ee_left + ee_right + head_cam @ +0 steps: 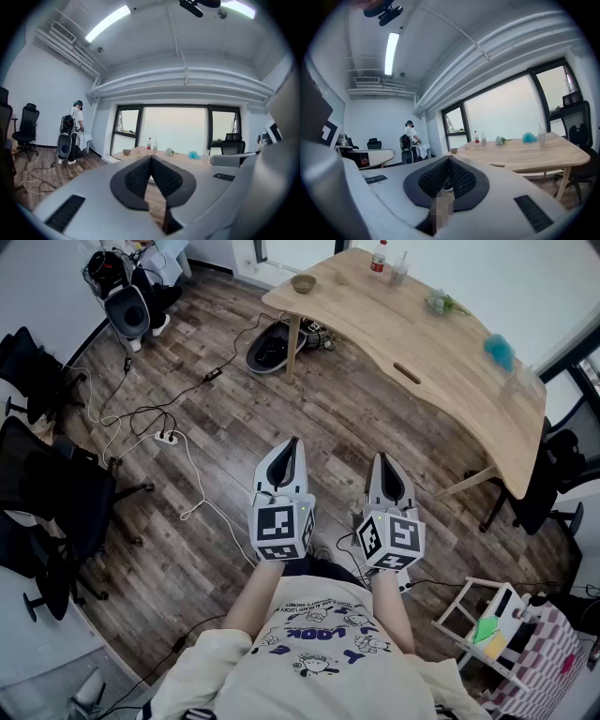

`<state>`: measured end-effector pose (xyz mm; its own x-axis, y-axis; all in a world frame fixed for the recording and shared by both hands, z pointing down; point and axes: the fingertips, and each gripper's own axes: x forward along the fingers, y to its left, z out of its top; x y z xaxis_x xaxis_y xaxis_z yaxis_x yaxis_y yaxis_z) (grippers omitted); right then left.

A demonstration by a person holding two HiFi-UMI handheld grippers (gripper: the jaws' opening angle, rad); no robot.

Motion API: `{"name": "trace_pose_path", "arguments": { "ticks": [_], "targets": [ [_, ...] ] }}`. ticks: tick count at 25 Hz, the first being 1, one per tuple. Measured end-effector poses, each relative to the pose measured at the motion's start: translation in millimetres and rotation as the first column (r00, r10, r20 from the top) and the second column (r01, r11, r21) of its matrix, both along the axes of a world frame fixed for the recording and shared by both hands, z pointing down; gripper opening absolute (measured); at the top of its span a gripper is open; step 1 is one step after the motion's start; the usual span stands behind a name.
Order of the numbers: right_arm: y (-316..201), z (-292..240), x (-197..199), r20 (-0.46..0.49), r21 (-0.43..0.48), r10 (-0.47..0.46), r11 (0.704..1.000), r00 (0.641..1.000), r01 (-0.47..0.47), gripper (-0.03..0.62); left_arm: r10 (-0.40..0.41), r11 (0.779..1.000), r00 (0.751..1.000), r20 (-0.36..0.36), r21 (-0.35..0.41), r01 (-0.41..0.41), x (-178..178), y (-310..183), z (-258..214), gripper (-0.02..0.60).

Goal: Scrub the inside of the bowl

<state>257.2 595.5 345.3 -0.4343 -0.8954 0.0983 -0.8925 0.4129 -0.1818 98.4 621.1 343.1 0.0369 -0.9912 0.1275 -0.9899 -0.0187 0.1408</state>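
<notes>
A small tan bowl (303, 283) stands at the far left end of the light wooden table (441, 371), well away from both grippers. It shows tiny in the left gripper view (126, 152) and the right gripper view (453, 151). A blue fluffy scrubber (499, 351) lies near the table's right end, also seen as the blue scrubber (529, 137). My left gripper (294, 442) and right gripper (382, 458) are held side by side close to my body, above the wooden floor. Both are shut with nothing between the pads.
A bottle (379, 256), a cup (399, 274) and a small plant (439, 304) stand on the table's far side. Cables and a power strip (167, 438) lie on the floor. Black office chairs (56, 493) stand left, a white rack (497, 629) lower right. A person (75, 123) stands by the window.
</notes>
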Motion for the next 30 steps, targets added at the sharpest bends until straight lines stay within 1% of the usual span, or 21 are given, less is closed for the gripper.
{"name": "trace_pose_path", "arguments": {
  "ticks": [6, 10, 15, 24, 30],
  "targets": [
    [-2.5, 0.5, 2.1, -0.008, 0.001, -0.002, 1.0, 1.0, 0.002, -0.005, 0.018, 1.0, 1.0, 0.013, -0.005, -0.018, 8.3, -1.9, 0.7, 0.029],
    [-6.2, 2.1, 4.0, -0.004, -0.003, -0.003, 1.0, 1.0, 0.003, -0.005, 0.014, 1.0, 1.0, 0.005, -0.01, -0.014, 7.9, -4.0, 3.1, 0.029],
    [-11.7, 2.5, 9.9, 0.023, -0.009, -0.001, 1.0, 1.0, 0.001, -0.005, 0.004, 1.0, 1.0, 0.008, -0.016, -0.004, 10.3, -8.2, 3.3, 0.029],
    [-14.8, -2.4, 22.9, -0.004, 0.026, -0.054, 0.998, 0.999, 0.054, -0.005, -0.026, 0.999, 0.999, 0.023, -0.018, 0.026, 27.8, -9.3, 4.0, 0.029],
    [-13.7, 3.1, 34.5, -0.012, 0.009, -0.105, 0.994, 0.994, 0.106, -0.003, -0.063, 0.997, 0.998, 0.021, -0.036, 0.063, 36.0, -2.6, 9.4, 0.029]
  ]
}}
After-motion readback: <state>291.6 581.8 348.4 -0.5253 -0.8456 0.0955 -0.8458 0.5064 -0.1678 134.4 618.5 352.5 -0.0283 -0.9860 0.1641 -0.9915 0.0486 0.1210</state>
